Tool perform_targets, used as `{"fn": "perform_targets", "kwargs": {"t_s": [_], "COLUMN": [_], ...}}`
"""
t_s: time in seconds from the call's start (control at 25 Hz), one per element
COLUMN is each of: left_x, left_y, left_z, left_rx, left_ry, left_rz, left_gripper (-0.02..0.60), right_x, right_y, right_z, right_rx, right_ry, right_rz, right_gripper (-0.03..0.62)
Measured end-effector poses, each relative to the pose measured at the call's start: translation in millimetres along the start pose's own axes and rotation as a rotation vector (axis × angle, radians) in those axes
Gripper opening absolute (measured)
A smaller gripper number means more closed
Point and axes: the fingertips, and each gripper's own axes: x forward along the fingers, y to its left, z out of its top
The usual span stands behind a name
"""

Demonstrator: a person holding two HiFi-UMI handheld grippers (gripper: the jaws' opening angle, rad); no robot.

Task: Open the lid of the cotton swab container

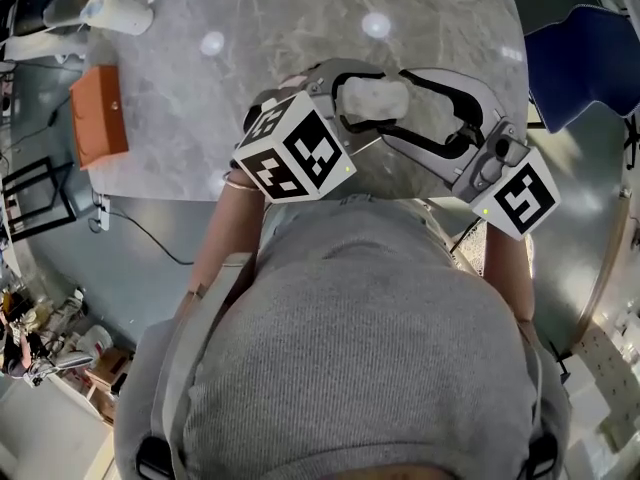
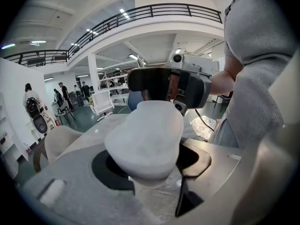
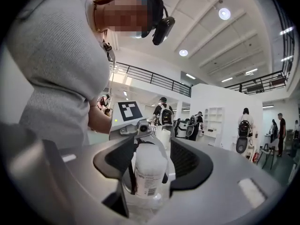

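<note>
The cotton swab container is a white, rounded tub held over the marble table, close to my chest. My left gripper is shut on its body; in the left gripper view the tub fills the space between the jaws of that gripper. My right gripper faces it from the right, open. In the right gripper view the tub's labelled end lies between the black pads of the right gripper, with a gap on the right side. I cannot tell how the lid stands.
An orange box lies at the left edge of the grey marble table. A white object sits at its far left corner. A blue chair stands to the right. Several people stand far off in the hall.
</note>
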Motion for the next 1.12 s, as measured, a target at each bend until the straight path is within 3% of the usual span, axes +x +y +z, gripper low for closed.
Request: {"fn": "perform_targets", "kwargs": {"t_s": [0.6,1.12], "left_x": [-4.3,-8.5], "left_y": [-8.0,-10.9], "left_z": [-0.1,5.1], "left_rx": [0.016,0.030], "left_ry": [-0.001,0.000], "left_rz": [-0.015,-0.027], "left_gripper": [0.252,0.250], "right_x": [18.8,22.0], "right_y": [12.7,16.7], "right_z": [-13.0,-14.2], "right_rx": [-0.070,-0.028], "right_ry": [0.096,0.093], "right_rz": [0.122,0.186], "right_gripper": [0.229,0.225]}}
